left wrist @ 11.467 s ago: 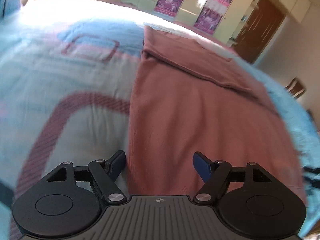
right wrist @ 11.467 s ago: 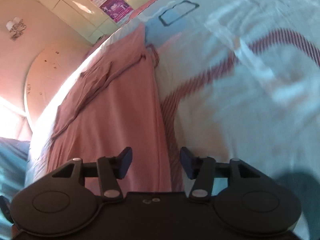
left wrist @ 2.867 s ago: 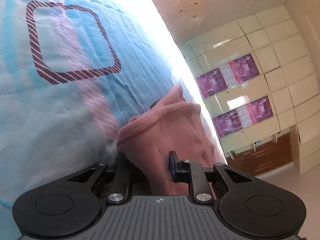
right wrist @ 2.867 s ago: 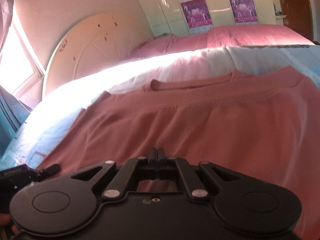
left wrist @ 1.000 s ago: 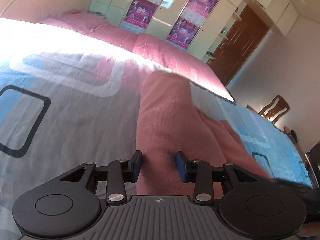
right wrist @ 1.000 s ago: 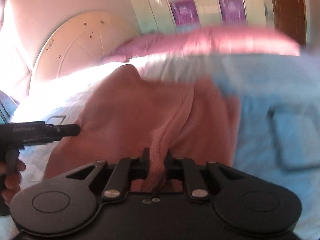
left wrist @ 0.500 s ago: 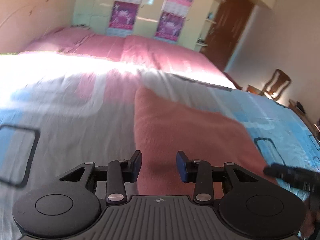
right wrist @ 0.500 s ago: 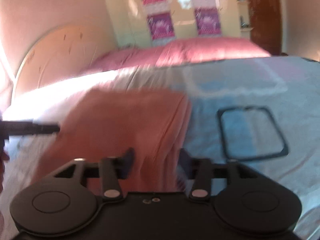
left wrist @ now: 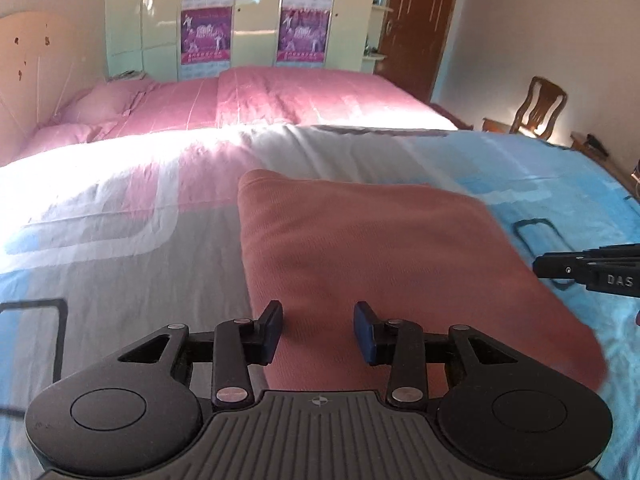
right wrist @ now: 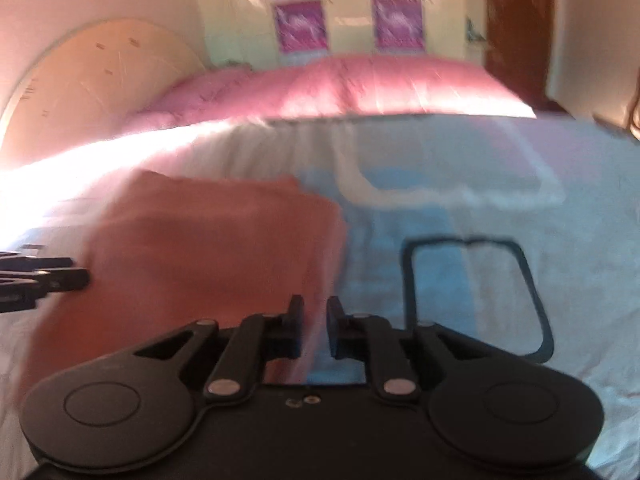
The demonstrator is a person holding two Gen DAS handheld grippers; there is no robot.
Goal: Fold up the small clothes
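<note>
A folded pink garment (left wrist: 372, 256) is lying flat on the patterned blue-and-white bedspread (left wrist: 120, 248), forming a rough rectangle whose far edge is sitting near the sunlit band of the cover and whose near edge is running under both tools. The left gripper (left wrist: 318, 332) is hovering over the garment's near left portion with its jaws standing apart; cloth is showing in the gap below them, but the pads are not pressing on anything. In the left wrist view the right gripper's black nose is reaching in from the right edge, beside the garment's right side. The right gripper (right wrist: 313, 332) is poised above the garment's right border, where pink cloth is meeting blue bedspread; its jaws have just been closing and are now standing only narrowly apart, and no cloth is lying pinched between them, though this view is blurring with motion. In that same view the left tool is poking in from the left, beside the garment's left edge. Beyond the bedspread a pink bed (left wrist: 280, 96) is lying, with a pale wardrobe bearing purple posters (left wrist: 206, 34) behind it and a wooden chair (left wrist: 538, 106) at the far right.
</note>
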